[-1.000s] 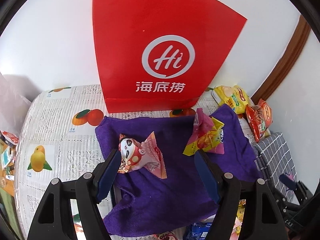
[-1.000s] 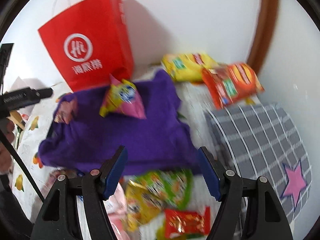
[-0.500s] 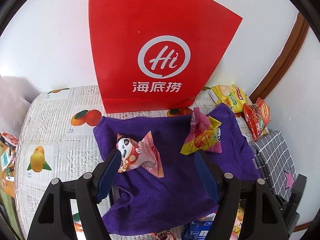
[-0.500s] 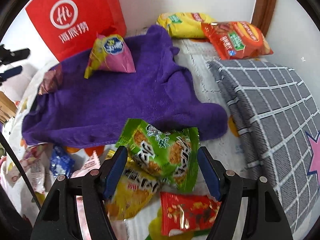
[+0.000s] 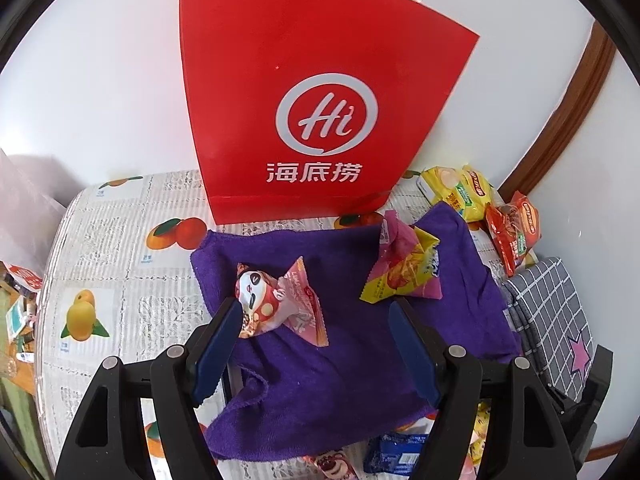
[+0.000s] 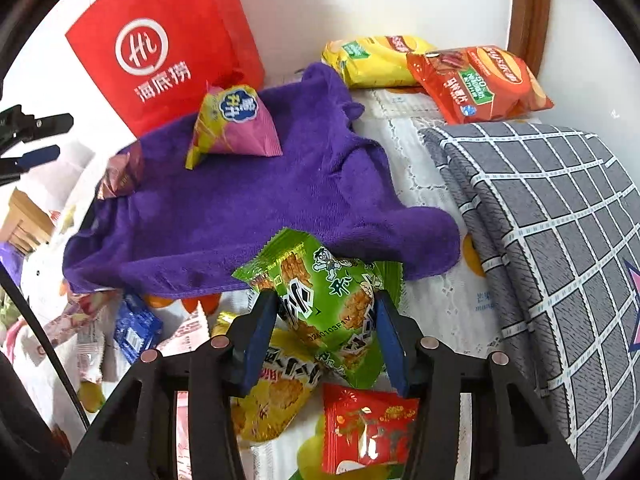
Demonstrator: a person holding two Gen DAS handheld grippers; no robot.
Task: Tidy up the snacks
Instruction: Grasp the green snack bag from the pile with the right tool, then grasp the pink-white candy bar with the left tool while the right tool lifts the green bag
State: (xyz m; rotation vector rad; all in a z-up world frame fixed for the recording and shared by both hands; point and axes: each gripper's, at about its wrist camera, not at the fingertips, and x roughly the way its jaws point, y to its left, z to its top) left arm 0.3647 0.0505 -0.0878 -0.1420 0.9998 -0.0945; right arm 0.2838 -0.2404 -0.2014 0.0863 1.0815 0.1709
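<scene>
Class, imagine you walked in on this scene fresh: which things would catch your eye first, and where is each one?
A tall red paper bag with a white logo stands against the wall, behind a rumpled purple towel holding two small snack packets. Nearer, the right gripper has just been closing on a green crinkly snack packet at the towel's front edge.
</scene>
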